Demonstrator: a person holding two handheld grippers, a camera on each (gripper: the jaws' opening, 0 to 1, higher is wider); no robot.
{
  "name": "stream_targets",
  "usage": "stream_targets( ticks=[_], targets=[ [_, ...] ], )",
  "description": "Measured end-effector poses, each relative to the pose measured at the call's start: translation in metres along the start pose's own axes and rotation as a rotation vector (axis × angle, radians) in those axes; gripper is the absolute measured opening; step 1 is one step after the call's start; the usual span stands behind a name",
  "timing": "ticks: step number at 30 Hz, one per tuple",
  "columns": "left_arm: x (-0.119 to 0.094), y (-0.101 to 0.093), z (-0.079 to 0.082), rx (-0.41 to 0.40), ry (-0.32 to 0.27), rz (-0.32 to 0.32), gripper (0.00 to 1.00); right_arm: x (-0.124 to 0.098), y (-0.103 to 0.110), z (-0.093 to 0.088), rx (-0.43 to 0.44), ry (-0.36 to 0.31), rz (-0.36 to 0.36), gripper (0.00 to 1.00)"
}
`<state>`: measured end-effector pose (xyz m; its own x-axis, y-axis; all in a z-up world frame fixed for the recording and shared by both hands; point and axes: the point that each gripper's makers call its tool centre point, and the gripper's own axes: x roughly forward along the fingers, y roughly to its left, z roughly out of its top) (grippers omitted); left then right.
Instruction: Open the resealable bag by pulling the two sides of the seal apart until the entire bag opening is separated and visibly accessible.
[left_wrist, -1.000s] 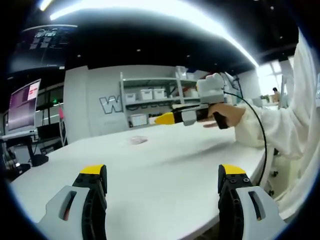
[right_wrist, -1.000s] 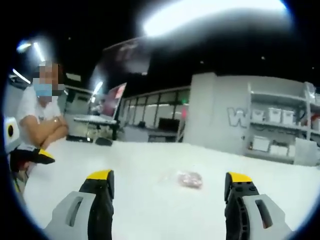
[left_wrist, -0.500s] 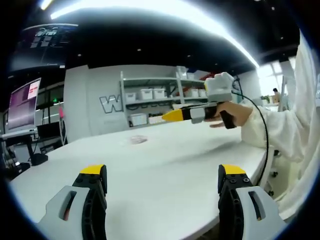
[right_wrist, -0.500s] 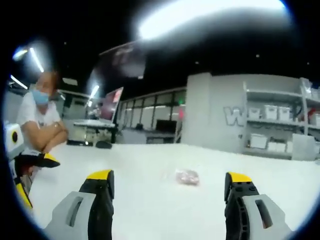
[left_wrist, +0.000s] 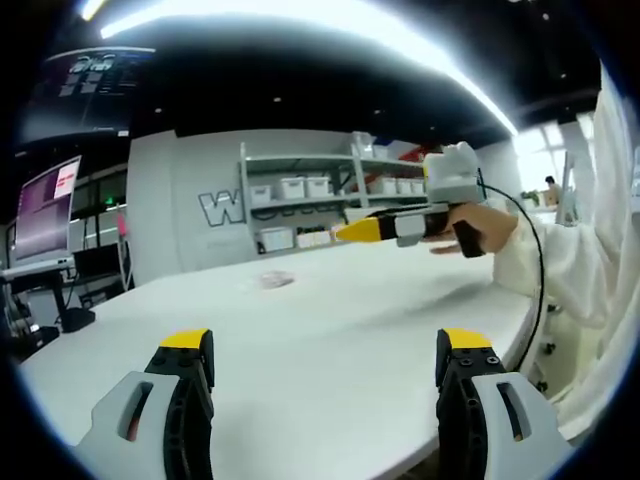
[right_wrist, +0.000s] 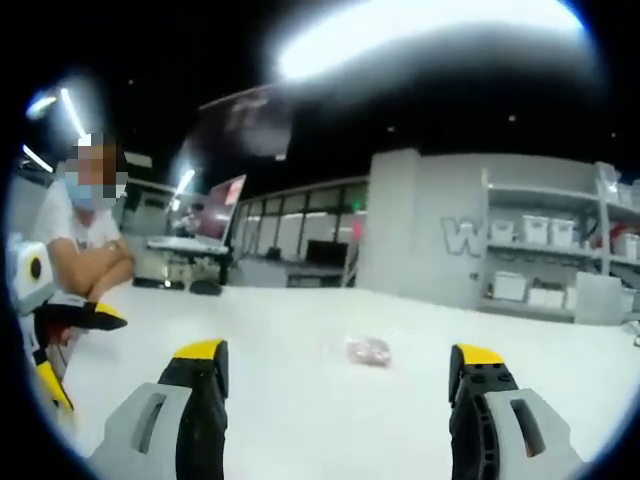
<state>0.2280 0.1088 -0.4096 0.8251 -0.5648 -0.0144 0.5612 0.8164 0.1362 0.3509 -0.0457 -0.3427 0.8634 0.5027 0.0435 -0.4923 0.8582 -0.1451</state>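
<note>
Right gripper view looks along its own open, empty jaws at the bag (right_wrist: 367, 350) — a small, pale, blurred packet with something pinkish in it, lying flat on the white table (right_wrist: 300, 400) well ahead of the right gripper (right_wrist: 338, 372) and roughly between its two yellow tips. The seal edge is too small and blurred to make out.

Left gripper view shows the left gripper (left_wrist: 326, 362) released as well, jaws wide with nothing between them; the bag (left_wrist: 275, 281) sits far ahead and a little to the left of its centre line. The right gripper (left_wrist: 352, 231) enters from the right, held in a hand (left_wrist: 478, 222) well above the table, its yellow tip pointing toward the bag's side.

The risk, as a judgement: the bag is light and lies loose on a smooth top, so one jaw landing first would likely push it away, or both would pinch the two walls together rather than one side of the seal each — leaving nothing to pull apart.

A seated person (right_wrist: 85, 250) waits off to the left.
</note>
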Motion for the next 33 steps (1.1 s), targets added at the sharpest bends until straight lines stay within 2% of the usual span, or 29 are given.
stream_targets(
  ticks=[12, 20, 25, 33],
  targets=[
    [0.001, -0.002, -0.003, -0.003, 0.006, -0.007, 0.9, -0.012, -0.004, -0.003, -0.123, 0.008, -0.051, 0.91],
    [0.002, -0.001, -0.004, -0.006, 0.008, -0.006, 0.9, -0.023, -0.005, 0.002, -0.069, -0.012, -0.064, 0.92],
    [0.002, -0.002, -0.004, -0.009, 0.006, -0.006, 0.9, -0.034, -0.003, -0.001, -0.084, 0.004, -0.079, 0.93],
    [0.002, -0.003, -0.005, -0.012, 0.006, -0.008, 0.9, -0.042, -0.001, -0.002, -0.049, 0.007, -0.074, 0.93]
  ],
)
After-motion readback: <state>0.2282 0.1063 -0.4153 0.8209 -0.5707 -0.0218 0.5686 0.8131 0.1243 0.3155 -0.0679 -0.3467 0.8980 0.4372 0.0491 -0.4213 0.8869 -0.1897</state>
